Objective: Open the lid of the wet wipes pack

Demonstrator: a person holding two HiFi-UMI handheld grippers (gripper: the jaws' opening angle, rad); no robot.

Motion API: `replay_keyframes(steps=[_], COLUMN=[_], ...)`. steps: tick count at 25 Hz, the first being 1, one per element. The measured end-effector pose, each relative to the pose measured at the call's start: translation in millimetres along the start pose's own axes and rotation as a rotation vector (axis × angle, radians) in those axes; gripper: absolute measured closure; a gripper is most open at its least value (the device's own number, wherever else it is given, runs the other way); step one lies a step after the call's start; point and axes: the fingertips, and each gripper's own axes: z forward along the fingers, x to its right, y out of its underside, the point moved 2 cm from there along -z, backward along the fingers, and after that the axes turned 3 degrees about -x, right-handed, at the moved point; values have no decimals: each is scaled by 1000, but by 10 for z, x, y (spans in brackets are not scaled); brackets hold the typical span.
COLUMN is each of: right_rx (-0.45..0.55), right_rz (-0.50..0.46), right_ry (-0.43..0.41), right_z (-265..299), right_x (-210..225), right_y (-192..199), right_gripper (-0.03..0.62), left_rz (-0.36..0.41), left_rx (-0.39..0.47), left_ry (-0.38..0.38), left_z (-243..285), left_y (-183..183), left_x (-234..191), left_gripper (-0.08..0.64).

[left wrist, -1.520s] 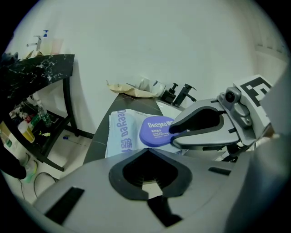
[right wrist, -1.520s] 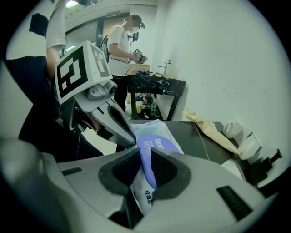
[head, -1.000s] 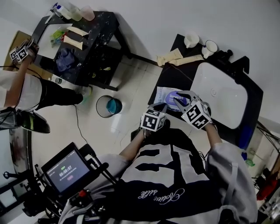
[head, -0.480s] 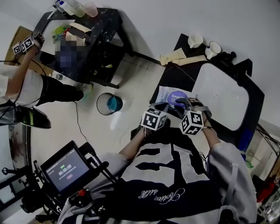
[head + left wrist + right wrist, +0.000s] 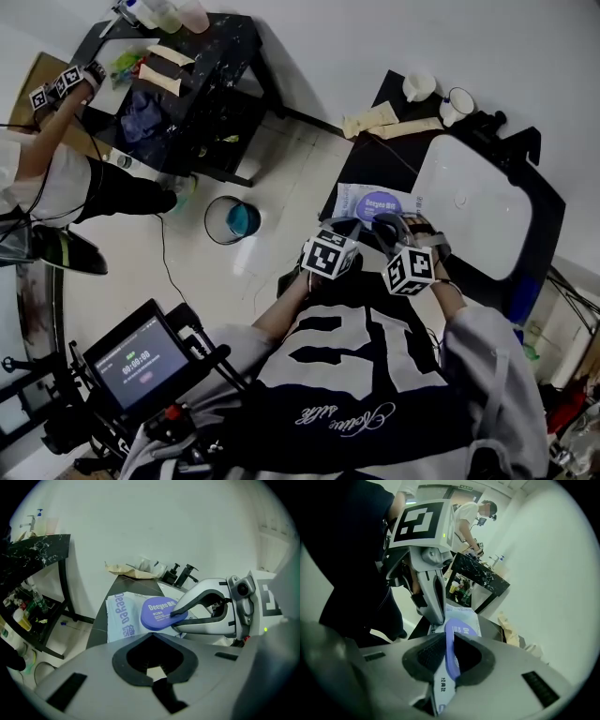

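Observation:
The wet wipes pack (image 5: 373,201), pale blue with a round purple lid (image 5: 158,613), lies on the dark counter (image 5: 370,159) left of the sink. My right gripper (image 5: 386,225) is shut on the lid's near edge; in the right gripper view the lid (image 5: 451,651) stands edge-on between the jaws, with the pack's printed film (image 5: 442,686) below it. From the left, my left gripper (image 5: 341,226) reaches the pack's near corner, and its closed fingers (image 5: 434,599) come down onto the pack (image 5: 461,616). The pack's near edge is hidden under the left jaws.
A white sink (image 5: 469,202) fills the counter's right side, with a black faucet (image 5: 492,120), two cups (image 5: 417,86) and beige gloves (image 5: 380,120) behind. A bin (image 5: 232,223) stands on the floor. Another person (image 5: 56,178) works at a black table (image 5: 178,84).
My right gripper has drawn back toward me and a little left, still at the lid. The left gripper has hardly moved. More of the pack shows beyond the grippers.

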Motion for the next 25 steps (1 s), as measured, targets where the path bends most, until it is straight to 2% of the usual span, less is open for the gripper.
replay_keyframes(steps=[13, 19, 25], right_rx=[52, 179, 180], right_rz=[23, 179, 316], right_ry=[15, 130, 186], right_z=[-27, -257, -195], right_x=[52, 511, 1064], right_y=[-6, -255, -187], right_gripper=[538, 545, 545], left_rz=[0, 5, 1], left_rx=[-1, -1, -1], left_ry=[3, 5, 12], left_z=[18, 3, 19], left_y=[-8, -2, -4], left_x=[1, 3, 5], left_gripper=[561, 561, 561])
